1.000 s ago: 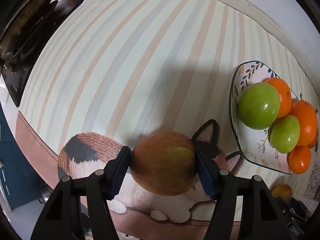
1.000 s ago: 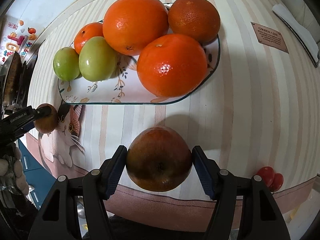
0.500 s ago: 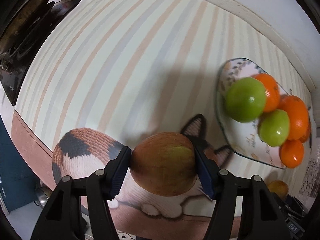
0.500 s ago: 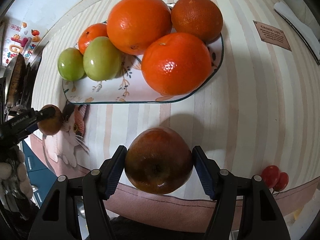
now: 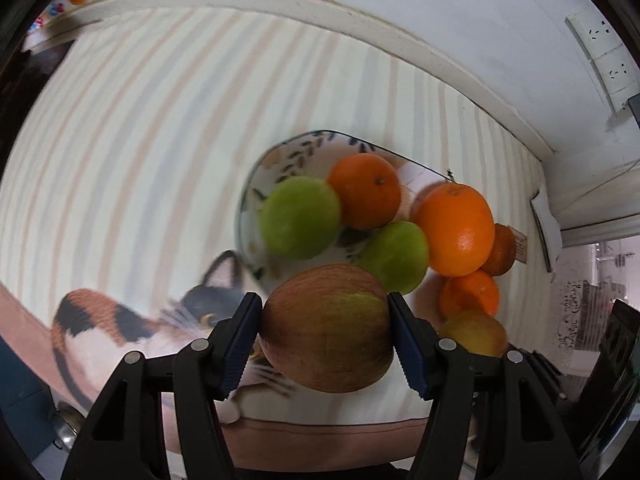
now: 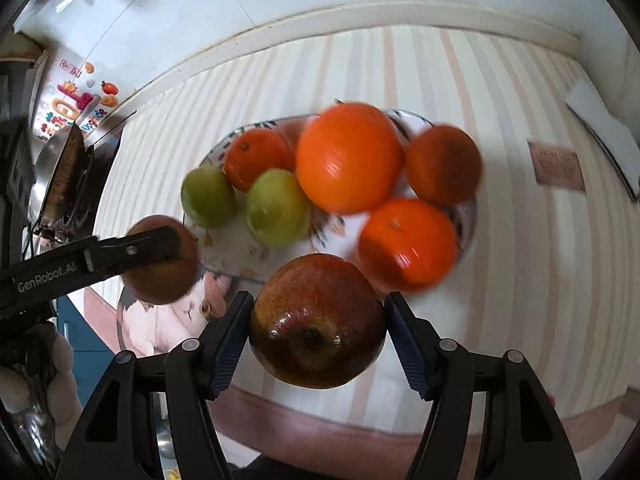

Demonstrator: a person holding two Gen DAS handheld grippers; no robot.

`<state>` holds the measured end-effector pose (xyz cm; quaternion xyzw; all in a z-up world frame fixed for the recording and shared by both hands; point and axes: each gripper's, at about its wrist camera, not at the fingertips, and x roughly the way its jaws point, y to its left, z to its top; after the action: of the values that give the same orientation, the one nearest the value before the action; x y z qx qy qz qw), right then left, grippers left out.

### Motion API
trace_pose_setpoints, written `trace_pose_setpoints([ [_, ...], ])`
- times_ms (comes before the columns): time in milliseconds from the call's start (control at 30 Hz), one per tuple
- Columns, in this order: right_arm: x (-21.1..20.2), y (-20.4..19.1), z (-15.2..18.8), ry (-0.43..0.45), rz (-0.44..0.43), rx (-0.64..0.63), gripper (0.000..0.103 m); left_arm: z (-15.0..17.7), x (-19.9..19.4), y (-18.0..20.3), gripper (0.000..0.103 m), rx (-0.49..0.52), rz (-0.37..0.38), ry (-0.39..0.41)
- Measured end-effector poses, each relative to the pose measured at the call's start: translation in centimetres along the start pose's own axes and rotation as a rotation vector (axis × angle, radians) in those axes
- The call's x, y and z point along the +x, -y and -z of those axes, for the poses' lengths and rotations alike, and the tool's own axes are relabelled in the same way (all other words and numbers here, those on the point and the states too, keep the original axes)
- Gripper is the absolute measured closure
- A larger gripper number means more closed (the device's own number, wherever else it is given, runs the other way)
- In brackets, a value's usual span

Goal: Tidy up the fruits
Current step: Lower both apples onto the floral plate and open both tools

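Note:
My left gripper is shut on a red-green apple, held above the table just in front of the patterned plate. The plate holds two green fruits and several oranges. My right gripper is shut on a dark red apple, held above the table before the plate. In the right wrist view the left gripper with its apple hangs at the plate's left edge. The right gripper's apple shows in the left wrist view.
A striped tablecloth with a cat picture covers the table. A wall runs along the back. A stove and pan stand at the left. A small brown label and a white cloth lie right of the plate.
Both grippers have lifted and moved toward the plate with their apples still held. The left gripper has swung right, so the plate now lies straight ahead of it.

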<state>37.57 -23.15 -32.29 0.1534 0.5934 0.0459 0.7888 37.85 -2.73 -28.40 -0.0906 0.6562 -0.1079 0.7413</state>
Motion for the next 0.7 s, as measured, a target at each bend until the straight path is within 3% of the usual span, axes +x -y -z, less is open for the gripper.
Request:
trace_pose_setpoints([
  [300,2.4,-2.4,-1.2,0.032,0.043,-0.071,0.033,-1.3,3.3,0.5,0.041,-0.046,0.027,-0.102],
  [700,3.1,-2.1,-0.1,0.069,0.04,-0.065,0.033,-1.5,3.3,0.1,0.041,-0.051,0.013,-0.1],
])
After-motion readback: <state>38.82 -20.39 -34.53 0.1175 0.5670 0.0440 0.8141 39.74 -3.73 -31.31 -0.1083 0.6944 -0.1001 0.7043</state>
